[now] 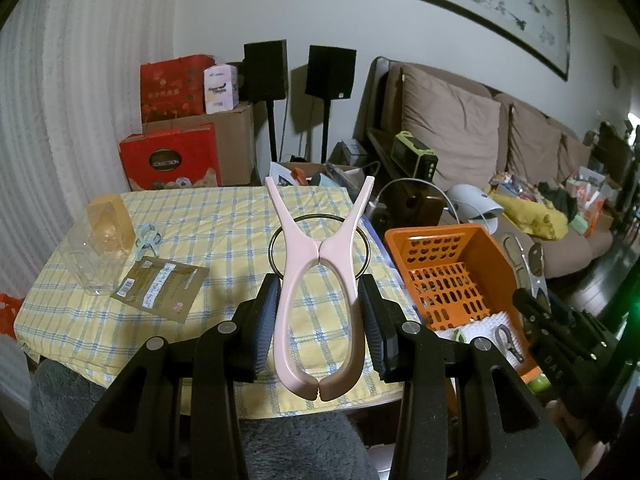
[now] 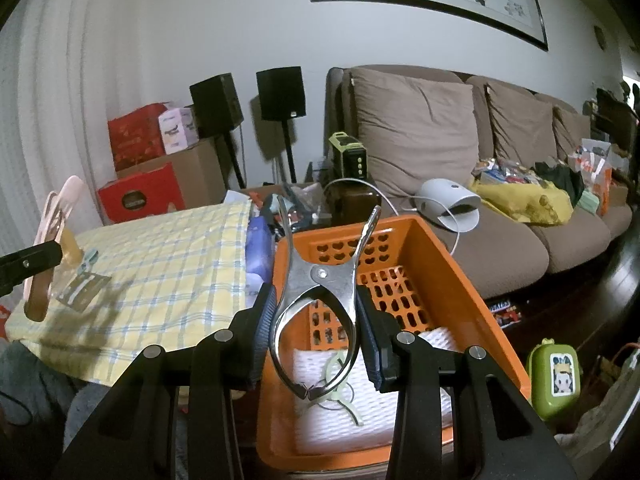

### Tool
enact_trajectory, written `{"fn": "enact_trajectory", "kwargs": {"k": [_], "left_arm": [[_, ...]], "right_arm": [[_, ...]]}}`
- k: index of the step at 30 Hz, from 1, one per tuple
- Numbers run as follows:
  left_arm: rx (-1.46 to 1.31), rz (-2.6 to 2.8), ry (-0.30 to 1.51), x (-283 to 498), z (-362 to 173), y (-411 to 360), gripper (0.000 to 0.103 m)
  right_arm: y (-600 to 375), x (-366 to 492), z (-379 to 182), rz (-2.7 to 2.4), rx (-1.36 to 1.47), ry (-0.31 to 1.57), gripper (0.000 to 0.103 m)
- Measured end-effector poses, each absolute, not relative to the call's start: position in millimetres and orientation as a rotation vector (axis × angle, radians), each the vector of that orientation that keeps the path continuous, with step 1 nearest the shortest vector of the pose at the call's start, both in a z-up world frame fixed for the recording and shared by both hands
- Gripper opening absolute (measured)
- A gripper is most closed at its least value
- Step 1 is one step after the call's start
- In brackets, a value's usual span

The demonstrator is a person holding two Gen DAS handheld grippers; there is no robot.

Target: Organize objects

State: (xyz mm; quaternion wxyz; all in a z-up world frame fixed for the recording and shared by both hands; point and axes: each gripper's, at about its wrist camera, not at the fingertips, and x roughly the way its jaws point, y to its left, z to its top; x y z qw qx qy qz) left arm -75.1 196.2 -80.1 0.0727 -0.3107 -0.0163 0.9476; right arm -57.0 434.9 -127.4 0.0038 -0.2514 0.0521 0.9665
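A pink clip [image 1: 320, 304] is pinched between the pads of the left gripper [image 1: 320, 320], its tips hanging toward the camera and its handles splayed forward over the checked cloth [image 1: 224, 240]. A steel clip [image 2: 320, 300] is likewise clamped by the right gripper [image 2: 318, 328], held above the orange basket [image 2: 460, 280], where a pale green clip [image 2: 340, 376] lies on white padding below the fingers. Ahead of the left fingers a ring [image 1: 320, 248] rests on the cloth; further left lie a packet [image 1: 160, 288] and a small blue clip [image 1: 147, 240]. If squeezed harder, either clip could be sprung open and twisted out of the pads; if released early, the pink one would be dropped short of the basket.
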Motion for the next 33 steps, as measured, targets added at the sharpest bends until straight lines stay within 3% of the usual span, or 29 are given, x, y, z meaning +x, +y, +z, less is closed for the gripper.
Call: {"fn": "enact_trajectory", "kwargs": {"k": [33], "left_arm": [[-0.94,2.819,-0.041,-74.1,-83.3,207.7,0.037]], "right_arm": [[449.0,-61.5,-129.5,2.99,-0.813,0.208,0.039]]}}
